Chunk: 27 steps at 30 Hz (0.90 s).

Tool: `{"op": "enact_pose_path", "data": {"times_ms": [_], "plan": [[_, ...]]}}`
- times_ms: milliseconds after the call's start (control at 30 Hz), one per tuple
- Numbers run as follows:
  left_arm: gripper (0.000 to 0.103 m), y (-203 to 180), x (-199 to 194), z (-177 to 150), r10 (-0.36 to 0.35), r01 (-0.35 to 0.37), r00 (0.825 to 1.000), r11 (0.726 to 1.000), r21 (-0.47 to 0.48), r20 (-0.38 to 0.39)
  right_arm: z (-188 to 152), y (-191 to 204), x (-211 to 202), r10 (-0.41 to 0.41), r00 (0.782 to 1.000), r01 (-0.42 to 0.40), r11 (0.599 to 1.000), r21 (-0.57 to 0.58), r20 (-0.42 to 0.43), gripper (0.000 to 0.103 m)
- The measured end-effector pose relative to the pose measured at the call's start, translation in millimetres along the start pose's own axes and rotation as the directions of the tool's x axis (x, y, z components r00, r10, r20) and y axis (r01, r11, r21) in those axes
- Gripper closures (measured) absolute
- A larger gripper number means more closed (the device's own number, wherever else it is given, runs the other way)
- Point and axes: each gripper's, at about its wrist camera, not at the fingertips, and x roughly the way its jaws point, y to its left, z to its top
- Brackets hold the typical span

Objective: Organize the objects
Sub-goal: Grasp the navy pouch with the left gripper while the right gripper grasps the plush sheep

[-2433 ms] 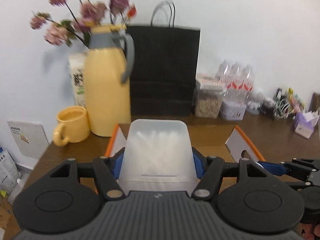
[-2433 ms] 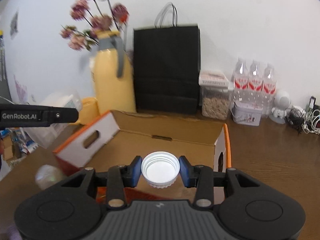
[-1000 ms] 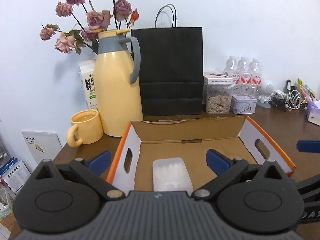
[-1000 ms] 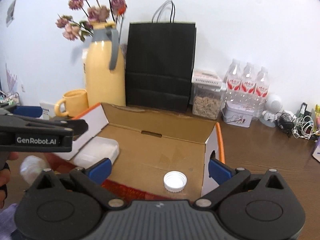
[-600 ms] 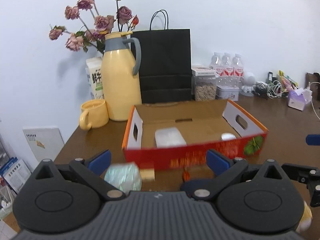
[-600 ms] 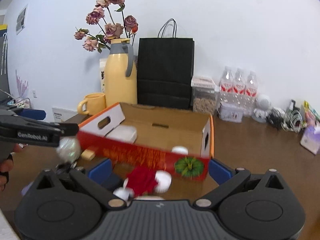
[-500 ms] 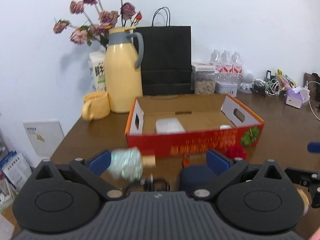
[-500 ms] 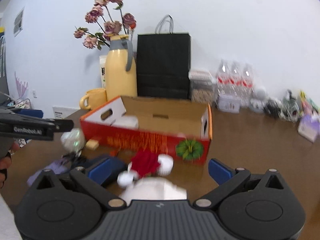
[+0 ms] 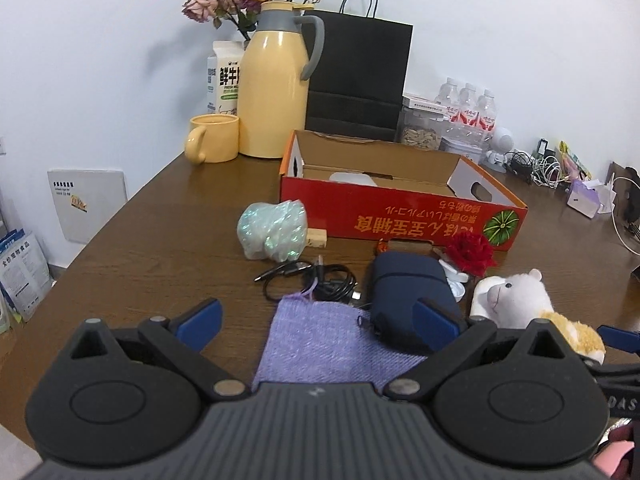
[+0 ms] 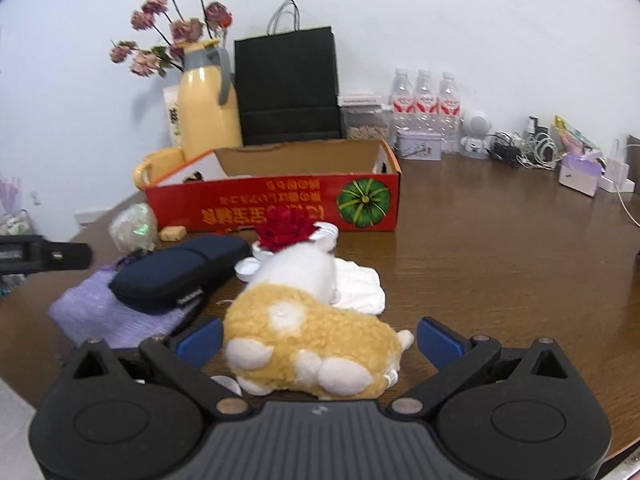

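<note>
My left gripper (image 9: pixel 316 320) is spread wide with nothing between its blue fingertips (image 9: pixel 198 318), low over the brown wooden table (image 9: pixel 168 236). Directly ahead of it lies a lilac knitted cloth (image 9: pixel 324 344), with a dark navy zip case (image 9: pixel 408 292) touching the cloth's right edge. Beyond the cloth sits a tangle of black cable (image 9: pixel 316 278), and farther on a crumpled iridescent plastic bag (image 9: pixel 272 234). Behind them stands the red cardboard box (image 9: pixel 400 216). Right of the case rests a white-and-tan plush sheep (image 9: pixel 520 300).
</note>
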Motion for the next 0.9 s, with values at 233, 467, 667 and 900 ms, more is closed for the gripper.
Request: {"op": "enact_pose_path", "data": {"times_ms": [233,467,667,900], "plan": [[0.0,10,5,-3,0.001,-0.002,1.0,0.999,-0.035,-0.017,4,2,16,-0.002,1.0,0.003,1.0,0.028,-0.011,0.0],[0.0,9,11,-5,-0.009,0.008,1.0,0.999,-0.037,-0.03,6,3,22,-0.008,1.0,0.008,1.0,0.016,-0.01,0.0],[0.0,10,14,-6,-0.003,0.001,0.999,0.999,-0.044,-0.038,6,1,34,-0.002,0.999,0.003,1.0,0.018,-0.044,0.0],[0.0,6,16,-4,-0.005,0.004,0.999,1.0,-0.03,-0.04,7,-1,33,0.04,0.999,-0.041,0.999,-0.022,-0.022,0.01]]}}
